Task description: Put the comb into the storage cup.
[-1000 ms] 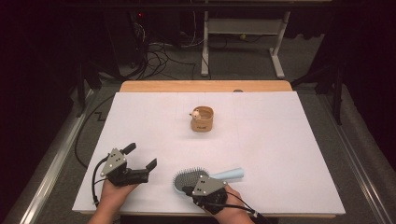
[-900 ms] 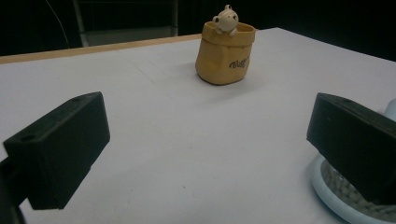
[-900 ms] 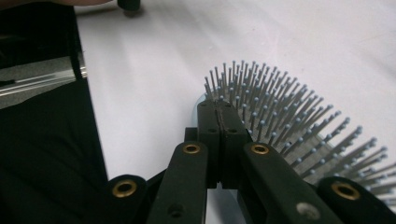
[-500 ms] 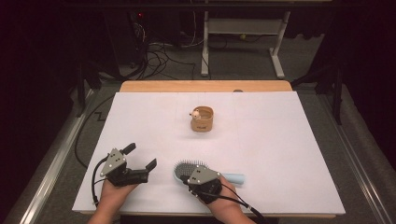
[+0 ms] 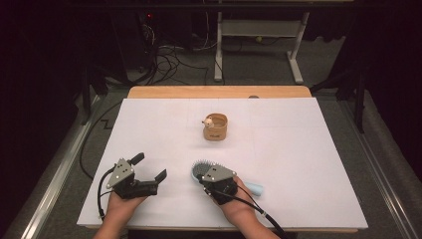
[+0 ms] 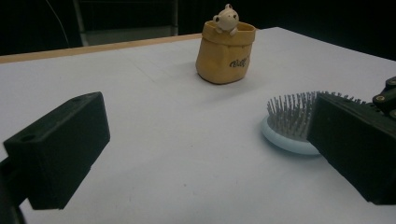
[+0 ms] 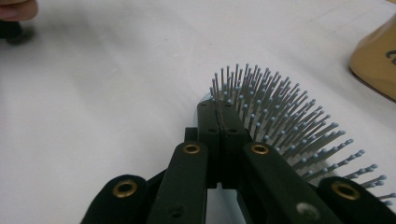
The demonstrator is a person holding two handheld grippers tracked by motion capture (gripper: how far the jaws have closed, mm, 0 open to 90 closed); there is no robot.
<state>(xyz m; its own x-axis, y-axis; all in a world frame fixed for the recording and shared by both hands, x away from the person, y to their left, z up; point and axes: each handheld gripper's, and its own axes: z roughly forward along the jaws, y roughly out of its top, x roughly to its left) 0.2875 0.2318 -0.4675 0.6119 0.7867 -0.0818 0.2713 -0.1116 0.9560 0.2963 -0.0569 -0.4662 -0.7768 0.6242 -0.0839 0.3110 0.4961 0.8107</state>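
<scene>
Your right gripper [image 5: 203,175] has its two black jaws pressed flat together with nothing between them; in the right gripper view [image 7: 220,122] the tips sit just at the near rim of the pale blue oval plastic hairbrush [image 7: 280,126], low against its bristle bed. On the white table [image 5: 308,149] the brush lies bristles up at about 6 o'clock, close to your edge, with its head [image 5: 199,170] toward 10 o'clock of your right hand and the pale handle [image 5: 255,188] poking out at 4 o'clock from under the gripper body. Your left gripper [image 5: 149,169] rests at 7 o'clock with its jaws spread well apart and empty; from the left gripper view [image 6: 187,140] the brush head [image 6: 287,133] lies just beside the farther pad. The small tan pouch-shaped holder with a cream bear figure on its rim [image 5: 215,127] stands upright near the table's centre, well apart from the brush at 12 o'clock of it. Expect the brush to be light and rigid in shell and handle, while the thin ball-tipped pins will flex and give no firm purchase. The smooth plastic may skid across the sheet if you push it with closed tips. Judging from this, your surest hold is across the handle or the neck, jaws opened first and set on the flat sides, not on the bristles.
</scene>
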